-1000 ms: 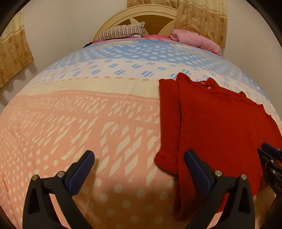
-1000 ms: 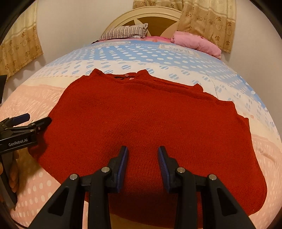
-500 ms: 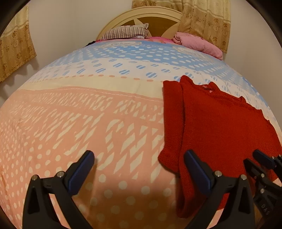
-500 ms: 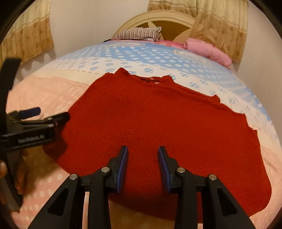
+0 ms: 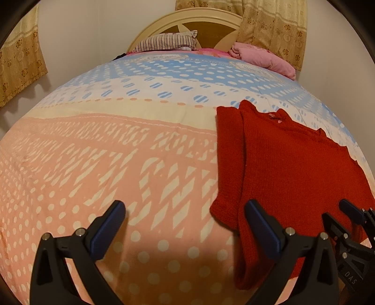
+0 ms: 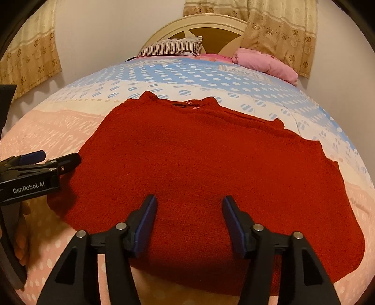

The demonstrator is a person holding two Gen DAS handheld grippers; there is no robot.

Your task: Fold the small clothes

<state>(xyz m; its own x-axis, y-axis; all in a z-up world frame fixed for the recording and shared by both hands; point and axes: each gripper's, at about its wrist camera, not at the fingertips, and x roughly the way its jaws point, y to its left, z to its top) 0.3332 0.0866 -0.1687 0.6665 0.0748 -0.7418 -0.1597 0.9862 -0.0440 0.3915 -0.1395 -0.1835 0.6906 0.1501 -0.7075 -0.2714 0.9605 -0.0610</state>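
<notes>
I have the red sweater lying flat on the bed, filling the middle of the right wrist view with its neckline at upper centre, pointing toward the headboard. Its hem runs along the lower part of that frame, close to the near edge of the bed. In the left wrist view the sweater sits in the right half of the frame, and along its left edge a sleeve is folded in, lying as a long strip from the shoulder down to a cuff at lower centre. The far right edge of the sweater is stepped and uneven in the right wrist view, at the right side of the frame.

My right tool hovers over the hem at bottom centre with its jaws partly apart and nothing between them. My left tool is spread wide and also holds nothing; its right finger is over the sleeve's cuff end, its left finger over bare bedspread. In the right wrist view the left tool shows side-on at the left edge, its tip just beside the sweater's left border.

To the left of the sweater the bedspread lies open across the whole left half of the left wrist frame. At the top of both frames sit a striped pillow and a pink bundle against the headboard, well apart from the sweater, with curtains at upper right.
</notes>
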